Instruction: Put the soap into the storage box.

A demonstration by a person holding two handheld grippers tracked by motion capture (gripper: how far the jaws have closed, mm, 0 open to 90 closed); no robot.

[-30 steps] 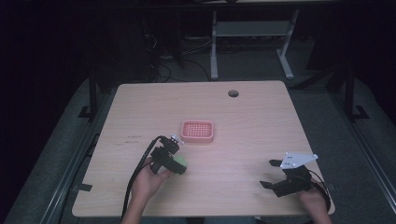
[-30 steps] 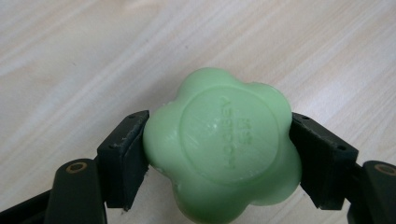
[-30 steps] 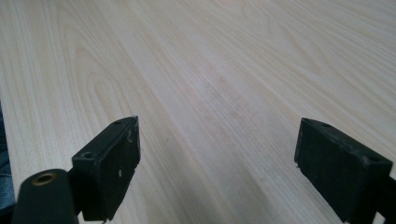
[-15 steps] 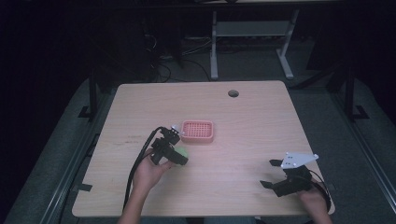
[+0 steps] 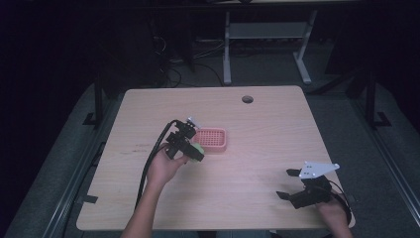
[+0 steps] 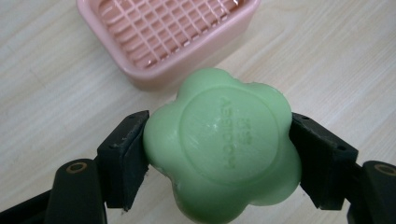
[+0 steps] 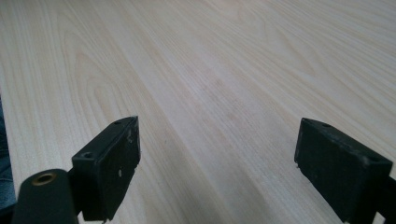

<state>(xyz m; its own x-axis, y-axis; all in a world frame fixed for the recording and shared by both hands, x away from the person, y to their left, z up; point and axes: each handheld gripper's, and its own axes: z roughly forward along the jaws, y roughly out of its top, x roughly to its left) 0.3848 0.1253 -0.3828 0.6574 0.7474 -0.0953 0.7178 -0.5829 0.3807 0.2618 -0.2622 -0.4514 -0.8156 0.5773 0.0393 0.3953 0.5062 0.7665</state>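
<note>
Two black jaws of the left gripper (image 6: 219,154) clamp a green flower-shaped soap (image 6: 223,144) from both sides, with raised lettering on its upper face. The soap hangs above the wooden table (image 5: 257,124), just beside the near edge of the pink soap dish (image 6: 168,32), whose gridded floor is bare. In the high view the left gripper (image 5: 190,148) sits at the dish's (image 5: 212,140) left end. The right gripper (image 5: 289,184) rests near the table's front right corner, its jaws spread wide over plain wood.
</note>
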